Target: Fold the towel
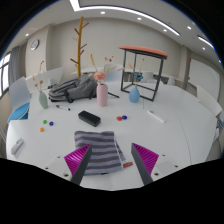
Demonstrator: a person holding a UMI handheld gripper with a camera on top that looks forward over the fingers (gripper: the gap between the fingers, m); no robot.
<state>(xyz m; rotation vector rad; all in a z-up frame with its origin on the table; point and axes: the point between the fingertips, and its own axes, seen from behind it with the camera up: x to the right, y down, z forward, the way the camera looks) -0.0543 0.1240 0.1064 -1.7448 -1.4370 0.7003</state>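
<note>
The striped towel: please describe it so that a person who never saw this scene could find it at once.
On the white table, look at the near edge, where the gripper hovers with open fingers. The striped towel lies flat there, reaching between the two fingers, just before the small black box. It is the only cloth, with grey and white stripes, among small hard things.

bright ceiling light, fisheye-warped edges

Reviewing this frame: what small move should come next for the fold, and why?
Probably lower the open claw onto the near edge of the striped towel. The towel lies flat on the white table between and just ahead of the fingers, and nothing is gripped yet.
</note>
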